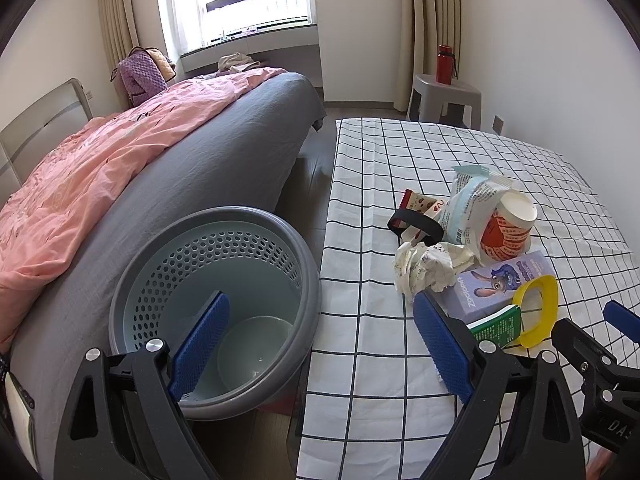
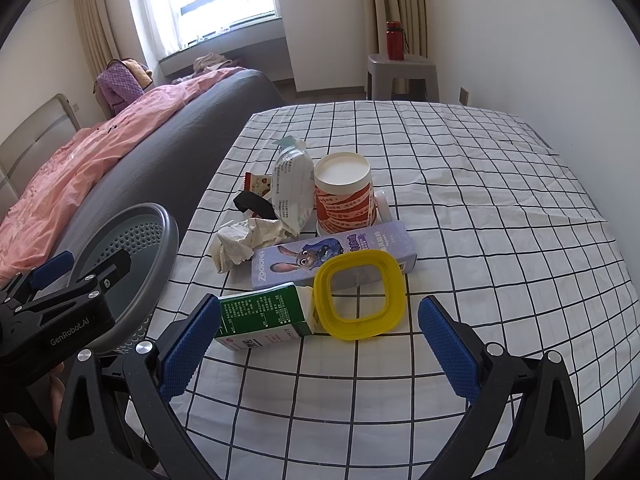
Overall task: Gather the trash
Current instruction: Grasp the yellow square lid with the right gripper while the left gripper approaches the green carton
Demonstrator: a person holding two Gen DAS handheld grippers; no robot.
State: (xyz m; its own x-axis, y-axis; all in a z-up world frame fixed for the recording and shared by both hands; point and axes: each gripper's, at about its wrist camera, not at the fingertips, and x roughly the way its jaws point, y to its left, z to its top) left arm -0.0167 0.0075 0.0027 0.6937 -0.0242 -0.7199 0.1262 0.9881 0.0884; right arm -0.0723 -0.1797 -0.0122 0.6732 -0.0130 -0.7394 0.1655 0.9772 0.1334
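A pile of trash lies on the checked tablecloth (image 2: 480, 200): a green carton (image 2: 264, 314), a yellow plastic ring (image 2: 360, 294), a purple Zootopia box (image 2: 332, 254), crumpled paper (image 2: 244, 242), an upturned paper cup (image 2: 344, 192), a white wrapper (image 2: 292, 184), a red snack packet (image 2: 258, 184) and a black band (image 2: 254, 204). My right gripper (image 2: 320, 344) is open, just short of the carton and ring. My left gripper (image 1: 320, 344) is open and empty, its left finger over the grey bin (image 1: 216, 304), its right finger near the crumpled paper (image 1: 424, 266).
The bin stands on the floor between the table and a bed (image 1: 160, 168) with a pink quilt. A grey stool (image 2: 400, 72) with a red bottle (image 2: 394, 40) stands at the far wall. The left gripper shows at the left edge of the right wrist view (image 2: 60, 292).
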